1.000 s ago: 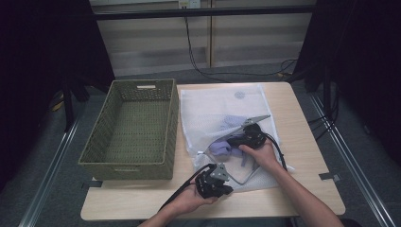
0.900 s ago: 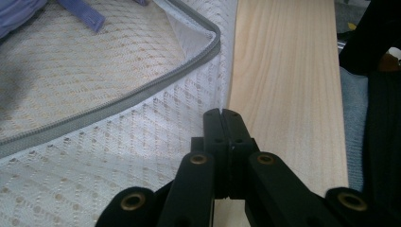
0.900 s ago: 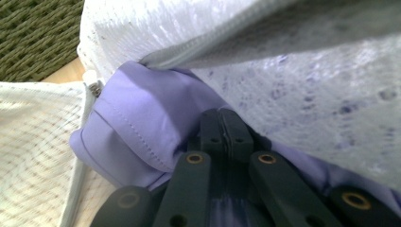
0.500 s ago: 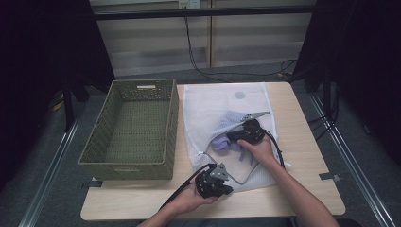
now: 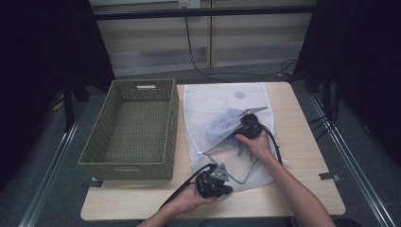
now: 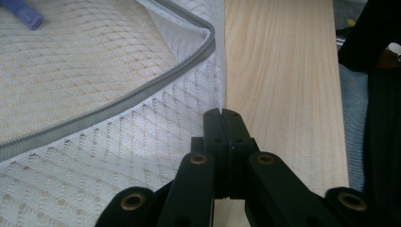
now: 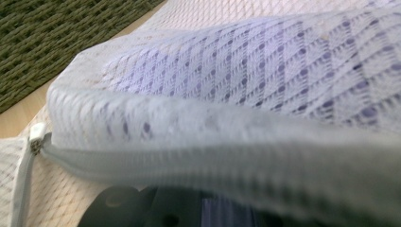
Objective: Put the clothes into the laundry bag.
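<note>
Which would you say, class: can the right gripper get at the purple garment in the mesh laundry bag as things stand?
Probably yes. The right gripper sits at the open zipper mouth of the mesh laundry bag, with the purple garment just beyond it. The left gripper pinches the bag's near edge, and the upper mesh layer drapes over the right jaws.

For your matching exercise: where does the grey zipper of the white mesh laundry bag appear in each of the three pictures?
High view: the grey zipper outlines the bag's open mouth, centre right, between both hands.
Left gripper view: it runs diagonally from top centre to the left edge, above the shut tongs.
Right gripper view: a blurred band across the lower half.
Shared landmark: the white mesh bag.
</note>
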{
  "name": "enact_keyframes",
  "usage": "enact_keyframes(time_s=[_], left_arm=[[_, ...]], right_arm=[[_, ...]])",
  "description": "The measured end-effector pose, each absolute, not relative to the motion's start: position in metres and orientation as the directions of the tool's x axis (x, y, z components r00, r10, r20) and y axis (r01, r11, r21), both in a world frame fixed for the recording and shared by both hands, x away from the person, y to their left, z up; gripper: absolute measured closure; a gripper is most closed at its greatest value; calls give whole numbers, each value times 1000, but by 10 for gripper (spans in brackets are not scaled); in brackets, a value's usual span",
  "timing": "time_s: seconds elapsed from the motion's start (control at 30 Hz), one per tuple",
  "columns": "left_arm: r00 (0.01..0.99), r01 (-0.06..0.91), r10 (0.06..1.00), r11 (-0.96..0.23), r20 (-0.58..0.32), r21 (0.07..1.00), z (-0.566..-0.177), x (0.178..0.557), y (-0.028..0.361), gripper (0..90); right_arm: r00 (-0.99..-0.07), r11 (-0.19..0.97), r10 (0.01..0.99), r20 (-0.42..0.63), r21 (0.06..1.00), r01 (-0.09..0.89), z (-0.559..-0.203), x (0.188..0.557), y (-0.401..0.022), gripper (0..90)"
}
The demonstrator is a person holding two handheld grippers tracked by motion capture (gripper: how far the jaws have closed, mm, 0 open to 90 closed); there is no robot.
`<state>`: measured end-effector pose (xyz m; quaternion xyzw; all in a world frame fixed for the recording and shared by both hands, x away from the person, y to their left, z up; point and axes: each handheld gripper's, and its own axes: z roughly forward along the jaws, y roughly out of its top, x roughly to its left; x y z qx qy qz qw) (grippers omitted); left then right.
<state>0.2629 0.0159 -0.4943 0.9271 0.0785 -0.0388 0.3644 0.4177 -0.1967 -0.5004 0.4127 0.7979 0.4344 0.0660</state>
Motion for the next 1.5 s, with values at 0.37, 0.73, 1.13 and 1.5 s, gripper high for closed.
enact_keyframes(time_s=[0.37, 0.73, 1.13, 1.5], left_arm=[[985, 174, 122, -723, -124, 669, -494, 262, 16, 900], [981, 191, 133, -704, -138, 684, -496, 262, 16, 900], [982, 191, 132, -704, -139, 683, -496, 262, 16, 900], [980, 198, 139, -697, -141, 689, -497, 262, 16, 900]], right_arm=[[-625, 243, 737, 256, 763, 599, -503, 430, -194, 827], [-687, 274, 659, 306, 753, 598, -495, 412, -200, 707], [-744, 293, 588, 317, 773, 562, -476, 374, -232, 623], [-746, 210, 574, 338, 820, 533, -455, 372, -256, 578]])
